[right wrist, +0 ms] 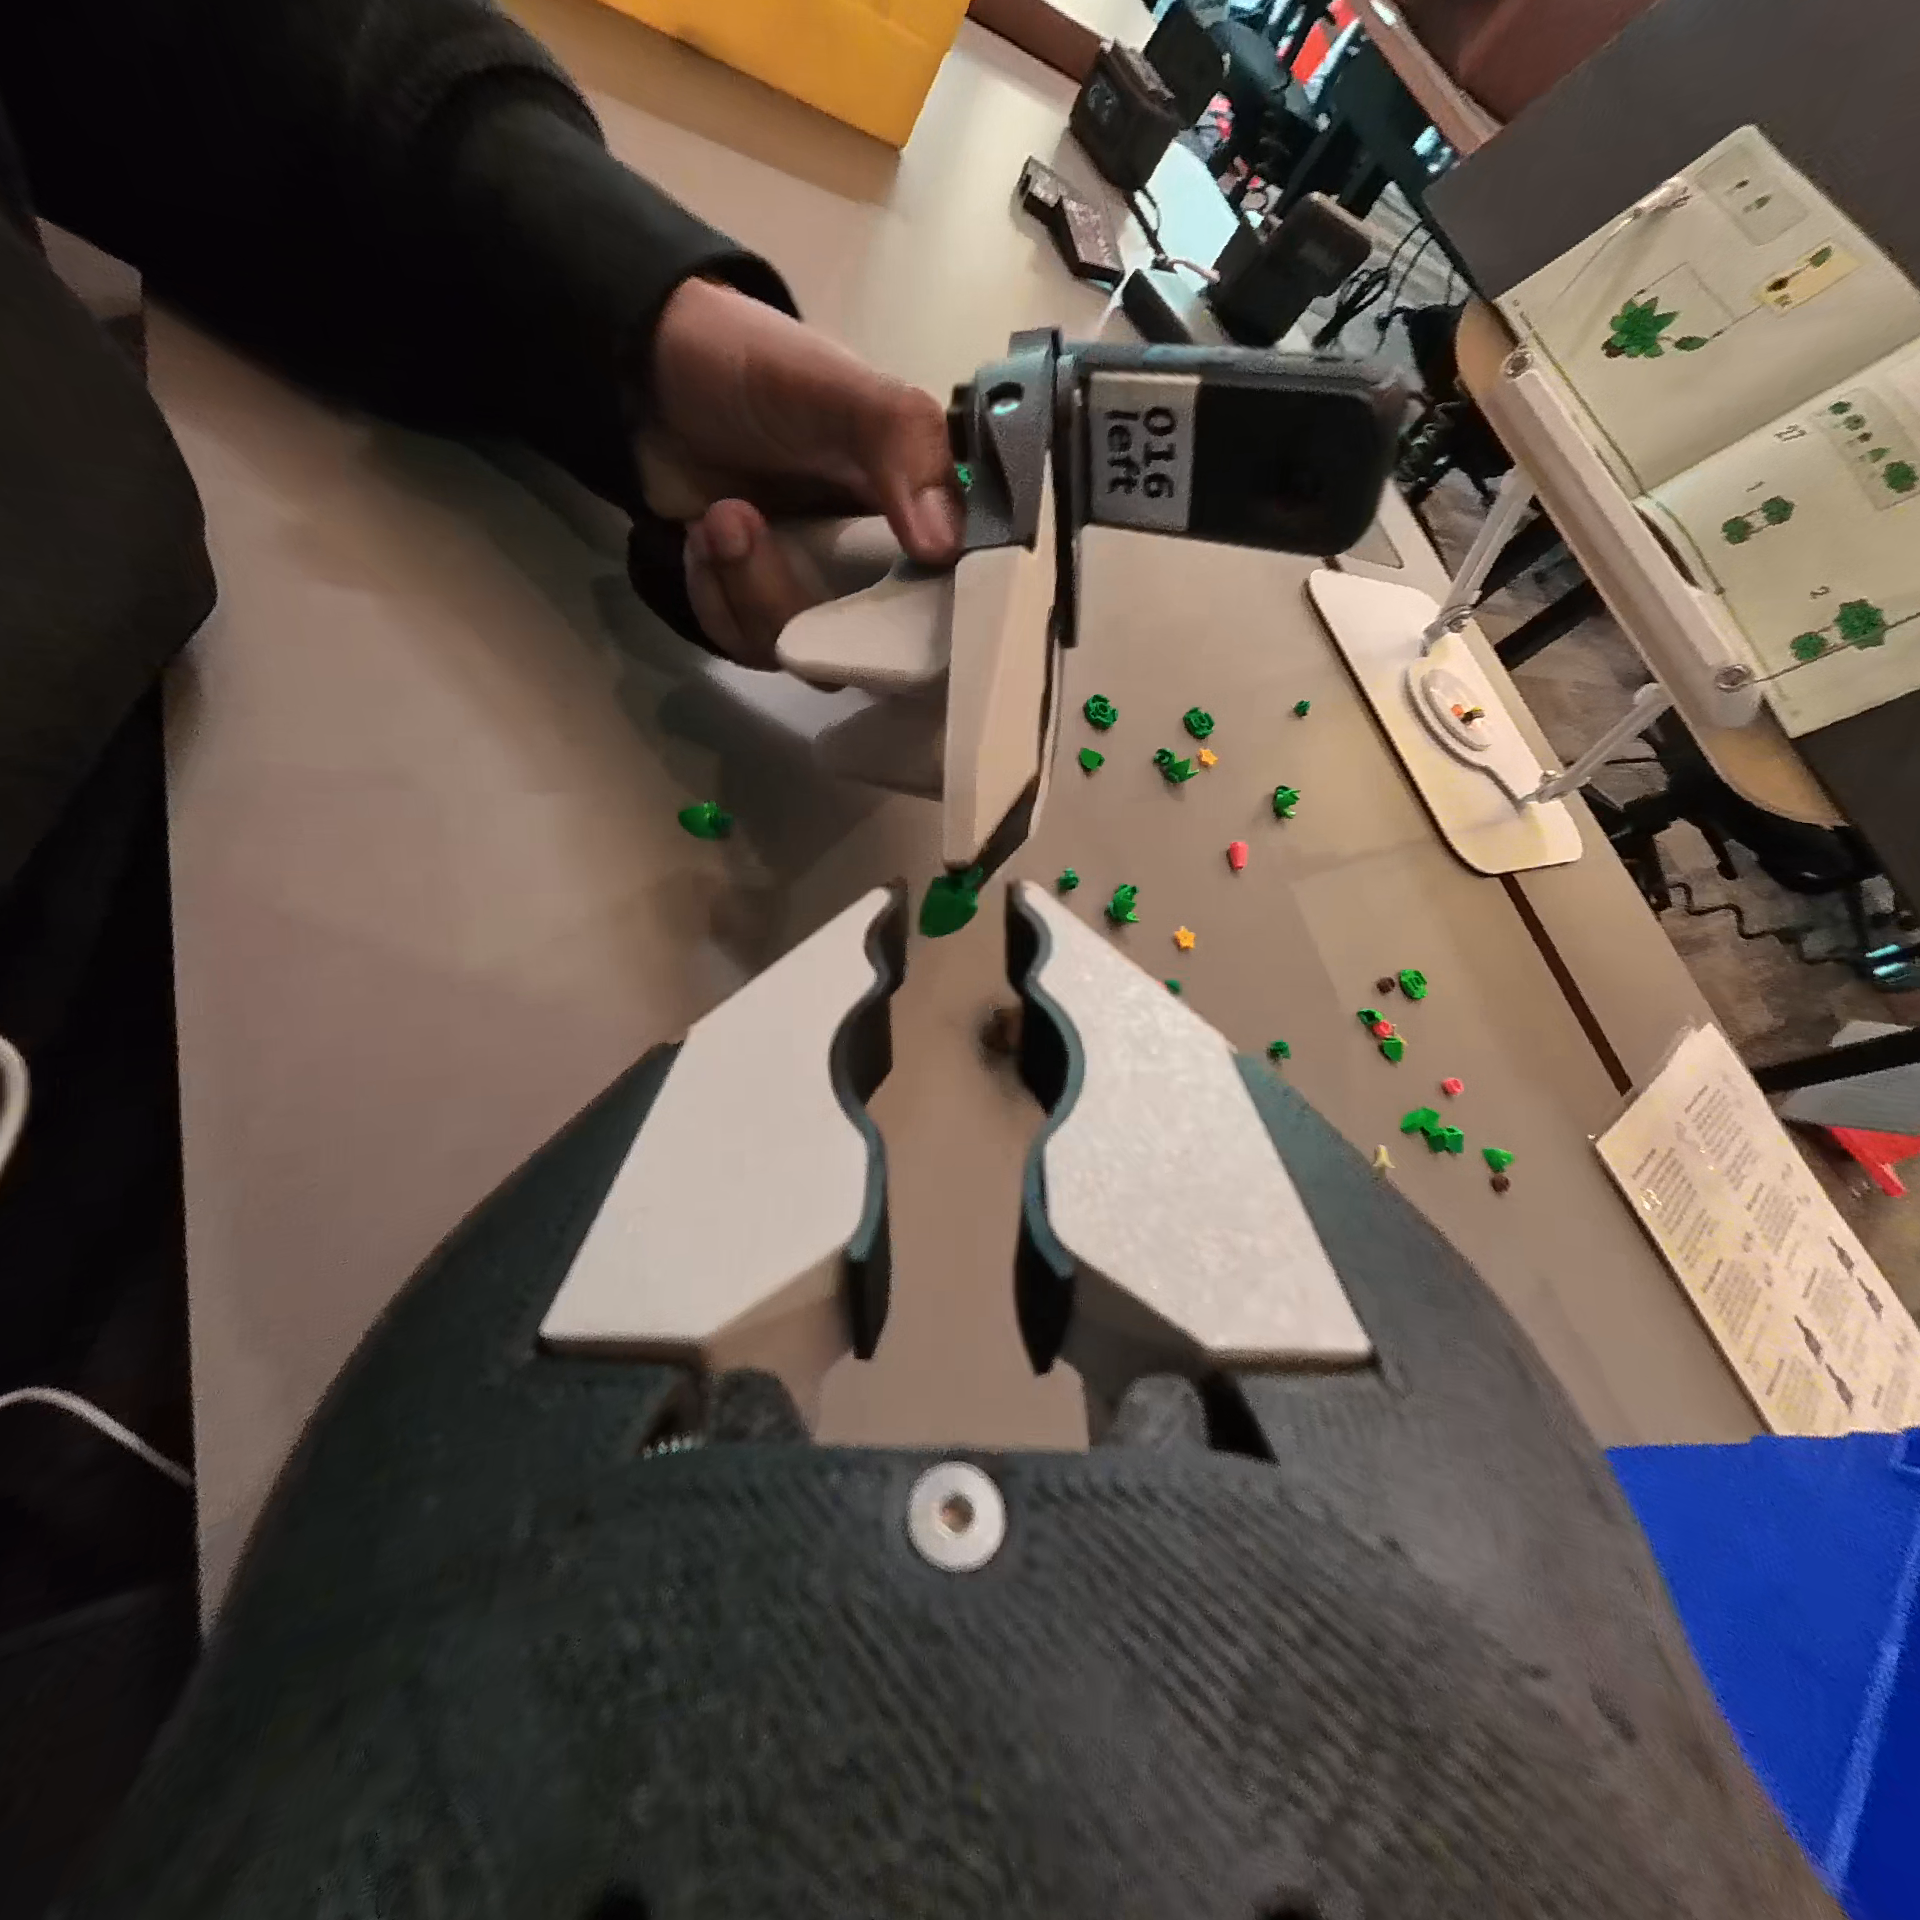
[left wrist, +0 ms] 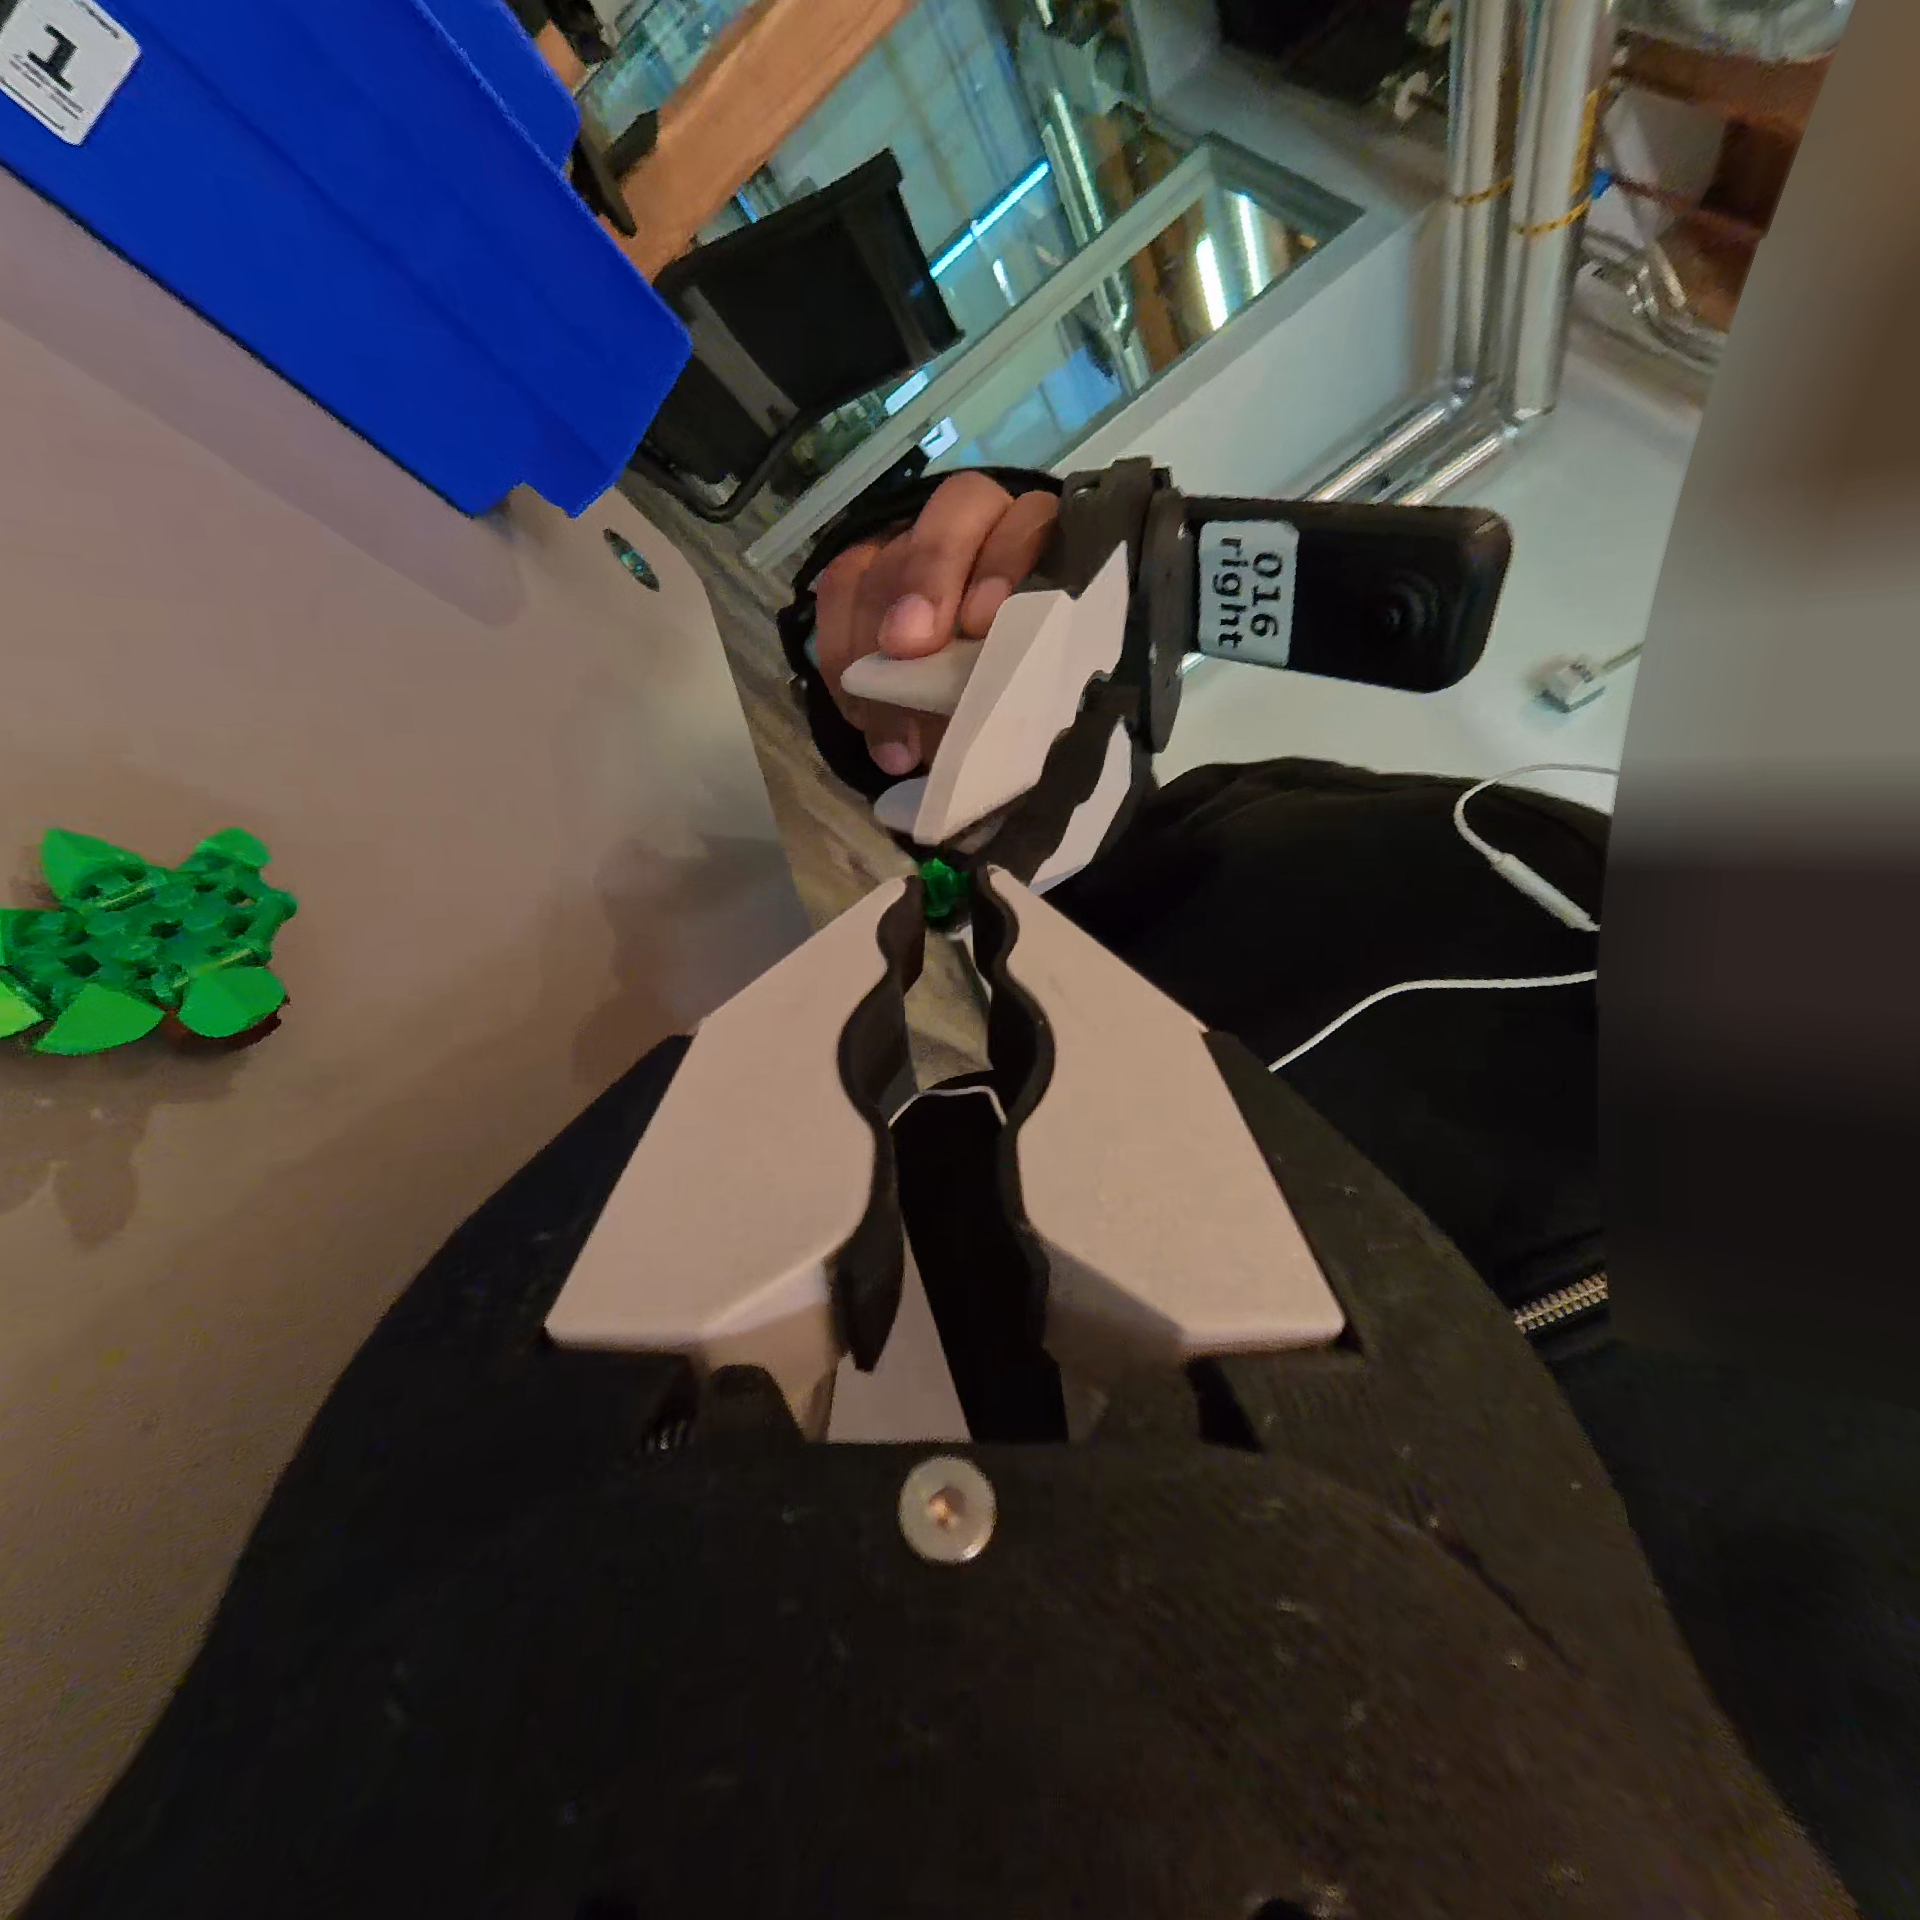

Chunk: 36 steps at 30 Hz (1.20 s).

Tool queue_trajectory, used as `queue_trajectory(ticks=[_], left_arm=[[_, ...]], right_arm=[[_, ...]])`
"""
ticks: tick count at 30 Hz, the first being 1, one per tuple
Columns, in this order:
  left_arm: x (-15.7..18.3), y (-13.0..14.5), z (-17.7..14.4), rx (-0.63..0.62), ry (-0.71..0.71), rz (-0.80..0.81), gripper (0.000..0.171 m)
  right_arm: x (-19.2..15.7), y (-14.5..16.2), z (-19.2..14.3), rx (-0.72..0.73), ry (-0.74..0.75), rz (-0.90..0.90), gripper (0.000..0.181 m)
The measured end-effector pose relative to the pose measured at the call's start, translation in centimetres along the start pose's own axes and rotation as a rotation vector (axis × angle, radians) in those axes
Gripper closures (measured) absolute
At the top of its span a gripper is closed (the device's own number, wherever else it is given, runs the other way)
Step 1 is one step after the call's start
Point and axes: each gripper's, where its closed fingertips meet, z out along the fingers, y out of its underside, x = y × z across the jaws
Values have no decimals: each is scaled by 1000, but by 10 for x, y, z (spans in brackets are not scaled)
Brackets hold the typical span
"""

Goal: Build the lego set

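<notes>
My left gripper (left wrist: pixel 948 896) is shut on a small green leaf piece (left wrist: pixel 941 891) and holds it in the air above the table. In the right wrist view the same piece (right wrist: pixel 945 906) hangs from the left gripper's tips (right wrist: pixel 971 864). My right gripper (right wrist: pixel 958 906) is open, with one jaw on each side of the piece, not clamping it. In the left wrist view the right gripper (left wrist: pixel 961 836) meets the piece tip to tip from the far side. A built green leafy assembly (left wrist: pixel 135 940) lies on the table to the left.
Several loose green, red and yellow pieces (right wrist: pixel 1174 764) are scattered on the beige table (right wrist: pixel 416 831). An open instruction booklet (right wrist: pixel 1766 436) stands on a white holder (right wrist: pixel 1455 727) at the right. There is also a blue bin (left wrist: pixel 343 239) and a laminated sheet (right wrist: pixel 1766 1226). The tips of both grippers are at nearly the same place.
</notes>
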Motion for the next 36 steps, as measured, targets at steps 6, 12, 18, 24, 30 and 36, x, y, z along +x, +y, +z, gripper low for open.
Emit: queue_trajectory(ticks=[6,12,18,24,30,36], left_arm=[[8,-21,-10,158,104,-81,168],[11,-26,-15,207,140,-103,168],[19,-25,-13,196,165,-91,169],[22,-24,-13,184,184,-96,169],[7,-29,-22,147,-70,131,133],[-54,-12,-35,-153,-607,480,104]], right_arm=[[28,-11,-6,113,307,37,157],[18,-18,4,178,375,57,160],[23,-24,-2,208,351,83,173],[20,-26,-2,210,310,102,174],[29,-5,-3,182,250,353,174],[22,59,24,11,172,766,174]])
